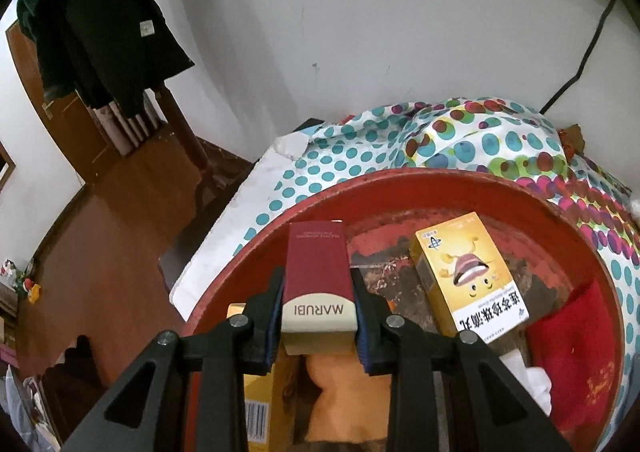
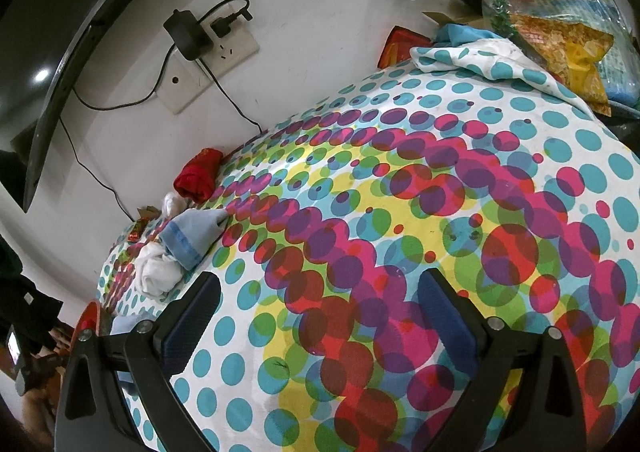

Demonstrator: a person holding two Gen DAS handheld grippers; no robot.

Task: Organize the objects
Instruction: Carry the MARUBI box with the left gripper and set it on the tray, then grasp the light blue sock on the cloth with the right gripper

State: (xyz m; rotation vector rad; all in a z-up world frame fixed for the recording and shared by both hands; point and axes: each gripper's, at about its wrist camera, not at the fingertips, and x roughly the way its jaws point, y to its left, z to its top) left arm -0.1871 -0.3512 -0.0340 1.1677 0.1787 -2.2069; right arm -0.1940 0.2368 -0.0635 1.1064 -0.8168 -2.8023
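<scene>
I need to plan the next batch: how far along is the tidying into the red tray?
Done: a yellow box and a red cloth lie in the red tray. In hand: the left gripper clamps the MARUBI box over it. Left: socks and a red roll on the dotted sheet; the right gripper is open and holds nothing.

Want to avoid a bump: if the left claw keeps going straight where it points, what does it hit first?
Probably the red tray floor ahead of the held MARUBI box; the yellow box lies off to its right. Depth is unclear.

Dark coat [image 1: 100,24] hanging at 10 o'clock, brown door [image 1: 64,112] behind it. White wall [image 1: 380,20] across top. Wall socket [image 2: 216,52] with black adapter [image 2: 185,34] plugged in, 11 o'clock.
</scene>
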